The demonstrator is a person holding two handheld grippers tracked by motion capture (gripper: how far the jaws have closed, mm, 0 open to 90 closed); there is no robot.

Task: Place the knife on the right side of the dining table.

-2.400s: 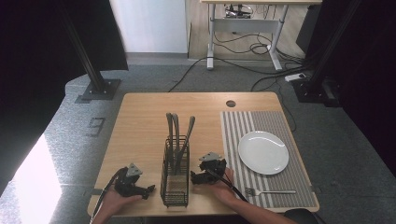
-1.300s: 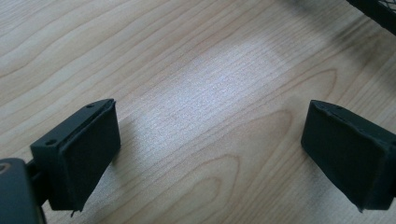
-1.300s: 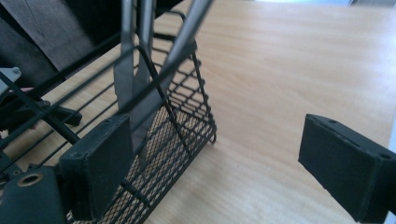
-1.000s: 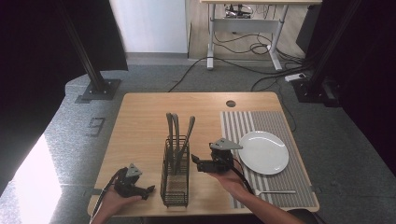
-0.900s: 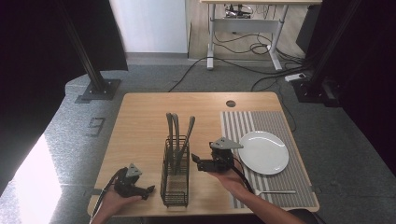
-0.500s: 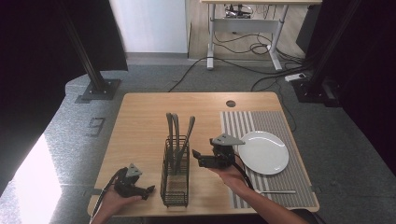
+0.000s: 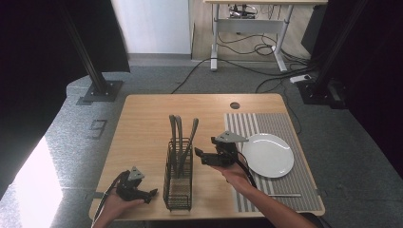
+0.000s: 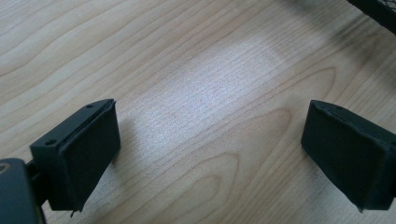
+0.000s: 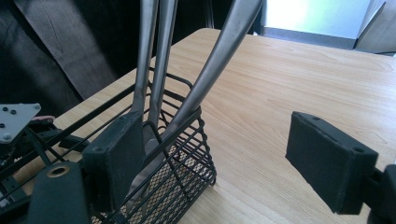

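A black wire basket (image 7: 178,183) stands on the wooden table (image 7: 142,123) and holds three metal utensils (image 7: 177,128), handles up. My right gripper (image 7: 202,156) hovers just right of those handles, pointing left at them. In the right gripper view its jaws (image 9: 217,140) are open and have just been closing a little. The rightmost leaning handle (image 9: 219,60) stands ahead of the gap, touching neither pad. My left gripper (image 7: 149,194) rests low at the basket's left, near the front edge. Its jaws (image 8: 210,140) are open over bare wood.
A white plate (image 7: 268,154) lies on a striped placemat (image 7: 280,123) at the right, with one metal utensil (image 7: 284,194) on the mat near the front edge. A round cable hole (image 7: 235,105) sits at the back. The basket's corner (image 8: 373,9) is close to the left gripper.
My right gripper has risen and moved away from the front edge, from beside the basket up to the utensil handles. The left gripper has stayed put.
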